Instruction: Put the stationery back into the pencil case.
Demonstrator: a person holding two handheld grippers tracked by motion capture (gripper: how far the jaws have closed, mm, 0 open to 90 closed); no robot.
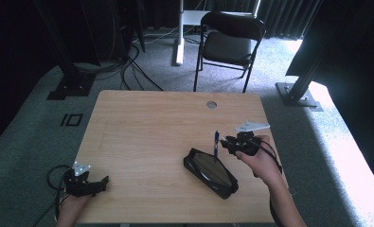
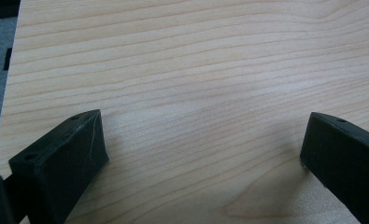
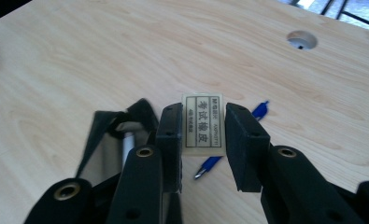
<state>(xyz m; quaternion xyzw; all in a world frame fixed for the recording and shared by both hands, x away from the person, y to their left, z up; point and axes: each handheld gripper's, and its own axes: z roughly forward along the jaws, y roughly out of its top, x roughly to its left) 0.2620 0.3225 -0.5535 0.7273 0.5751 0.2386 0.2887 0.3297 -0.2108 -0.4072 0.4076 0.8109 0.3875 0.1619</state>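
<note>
My right gripper (image 3: pixel 203 111) is shut on a cream eraser (image 3: pixel 204 129) with printed characters, held just above the table. A blue pen (image 3: pixel 260 110) lies on the wood right behind the eraser. An open black pencil case (image 3: pixel 108 142) sits to the left of the jaws. In the high view, the right gripper (image 1: pixel 228 141) hovers at the far right end of the pencil case (image 1: pixel 210 172), beside the pen (image 1: pixel 216 144). My left gripper (image 1: pixel 101 183) rests at the table's near left corner. Its jaws stand wide apart over bare wood, and the left gripper (image 2: pixel 203 140) holds nothing.
The light wooden table (image 1: pixel 146 123) has a round cable hole (image 1: pixel 211 104) near its far edge. A black folding chair (image 1: pixel 227 42) stands beyond the table. Black stand bases (image 1: pixel 68 87) and cables lie on the grey carpet at the left.
</note>
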